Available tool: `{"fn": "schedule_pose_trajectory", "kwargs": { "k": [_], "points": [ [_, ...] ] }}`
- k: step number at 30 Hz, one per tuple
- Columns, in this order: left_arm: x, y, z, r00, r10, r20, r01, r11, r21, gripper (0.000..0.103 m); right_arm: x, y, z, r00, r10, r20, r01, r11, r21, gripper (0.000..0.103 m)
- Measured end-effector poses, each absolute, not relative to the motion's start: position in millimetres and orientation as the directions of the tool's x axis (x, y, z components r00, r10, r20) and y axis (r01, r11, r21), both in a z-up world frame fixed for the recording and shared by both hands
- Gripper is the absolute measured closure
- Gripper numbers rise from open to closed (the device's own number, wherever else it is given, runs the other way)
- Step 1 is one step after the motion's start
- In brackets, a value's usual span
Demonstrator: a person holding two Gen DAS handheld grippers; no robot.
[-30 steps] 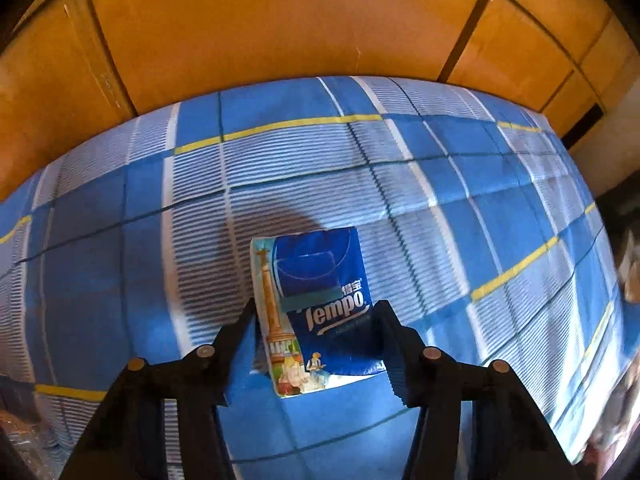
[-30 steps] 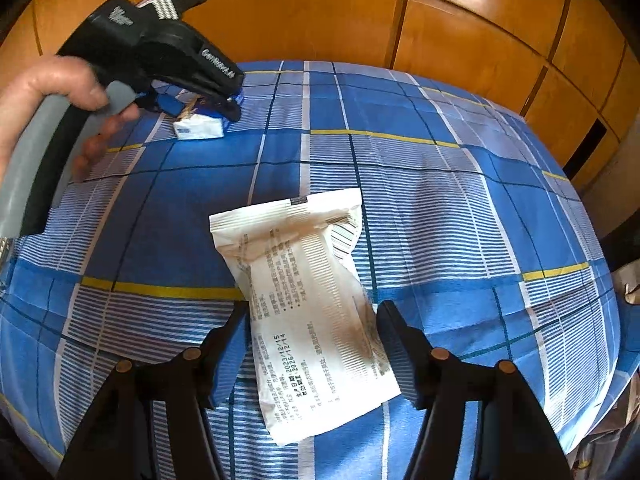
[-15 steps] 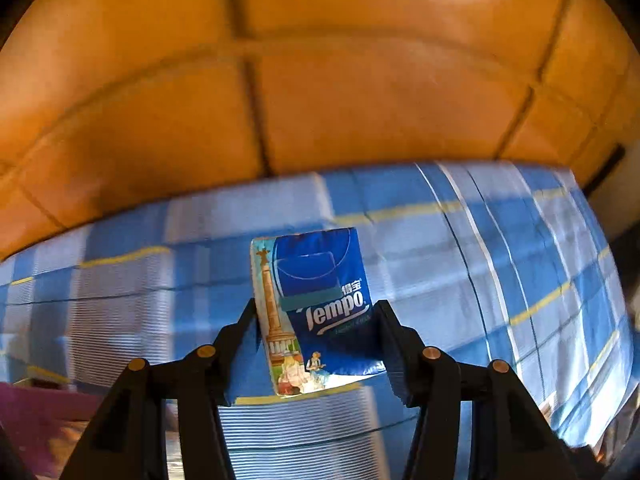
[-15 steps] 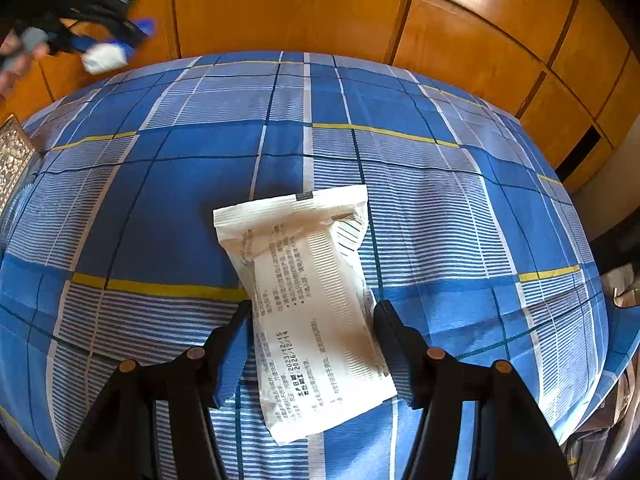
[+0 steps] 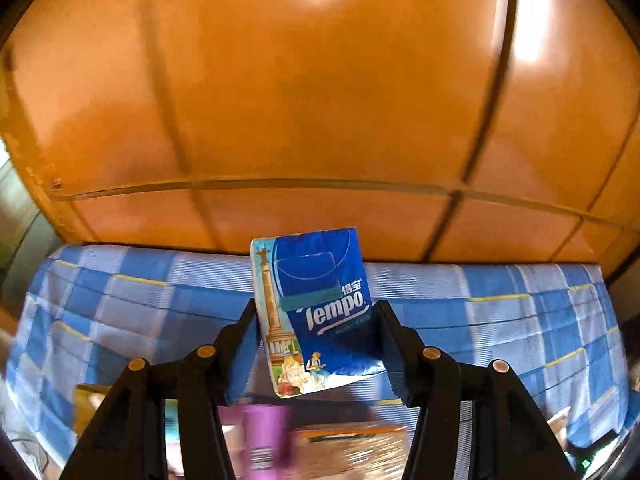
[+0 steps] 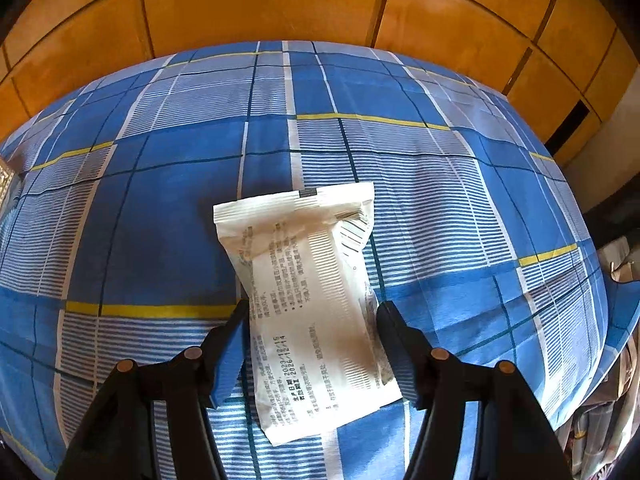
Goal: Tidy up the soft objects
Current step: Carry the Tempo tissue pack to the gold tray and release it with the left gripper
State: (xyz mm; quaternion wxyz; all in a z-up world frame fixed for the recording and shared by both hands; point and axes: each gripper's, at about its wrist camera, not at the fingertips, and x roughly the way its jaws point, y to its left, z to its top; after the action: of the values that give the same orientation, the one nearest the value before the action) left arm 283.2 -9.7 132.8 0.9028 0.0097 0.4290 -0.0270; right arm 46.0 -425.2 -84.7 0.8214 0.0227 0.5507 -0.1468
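My left gripper (image 5: 314,314) is shut on a blue Tempo tissue pack (image 5: 316,304) and holds it in the air, well above the blue plaid bed (image 5: 120,304). My right gripper (image 6: 312,312) is shut on a white printed wipes packet (image 6: 312,292) just above the plaid bedcover (image 6: 160,208); both fingers press the packet's sides. The left gripper is out of sight in the right wrist view.
Orange wooden panels (image 5: 320,100) stand behind the bed. Below the left gripper lie blurred items: a purple object (image 5: 264,432), a yellow edge (image 5: 90,394) and a cardboard-coloured surface (image 5: 352,452). A patterned object (image 6: 6,178) sits at the bed's left edge. Clutter (image 6: 616,264) lies off the right side.
My left gripper has lifted the Tempo pack off the bed and swung up and back, leaving the right wrist view. The right gripper has stayed on the white packet with a slight shift.
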Motion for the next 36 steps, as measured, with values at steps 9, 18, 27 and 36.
{"fn": "schedule_pose_trajectory", "kwargs": {
  "k": [9, 18, 27, 36],
  "points": [
    [222.3, 128.9, 127.7, 0.673, 0.036, -0.739, -0.101, 0.994, -0.044, 0.047, 48.6, -421.0, -85.3, 0.343, -0.248, -0.906, 0.274, 0.949, -0.156, 0.040],
    [144.8, 189.8, 83.8, 0.691, 0.103, -0.716, -0.215, 0.974, -0.067, 0.047, 48.1, -408.8, -85.2, 0.332, -0.308, -0.892, 0.280, 0.935, -0.218, 0.042],
    [82.4, 197.0, 50.3, 0.701, 0.137, -0.699, -0.237, 0.971, -0.047, 0.047, 46.0, -403.8, -85.6, 0.340, -0.339, -0.877, 0.290, 0.925, -0.245, 0.043],
    [46.0, 195.6, 38.5, 0.713, 0.151, -0.685, -0.239, 0.970, -0.036, 0.047, 45.1, -396.7, -85.7, 0.341, -0.368, -0.865, 0.299, 0.915, -0.272, 0.044]
  ]
}}
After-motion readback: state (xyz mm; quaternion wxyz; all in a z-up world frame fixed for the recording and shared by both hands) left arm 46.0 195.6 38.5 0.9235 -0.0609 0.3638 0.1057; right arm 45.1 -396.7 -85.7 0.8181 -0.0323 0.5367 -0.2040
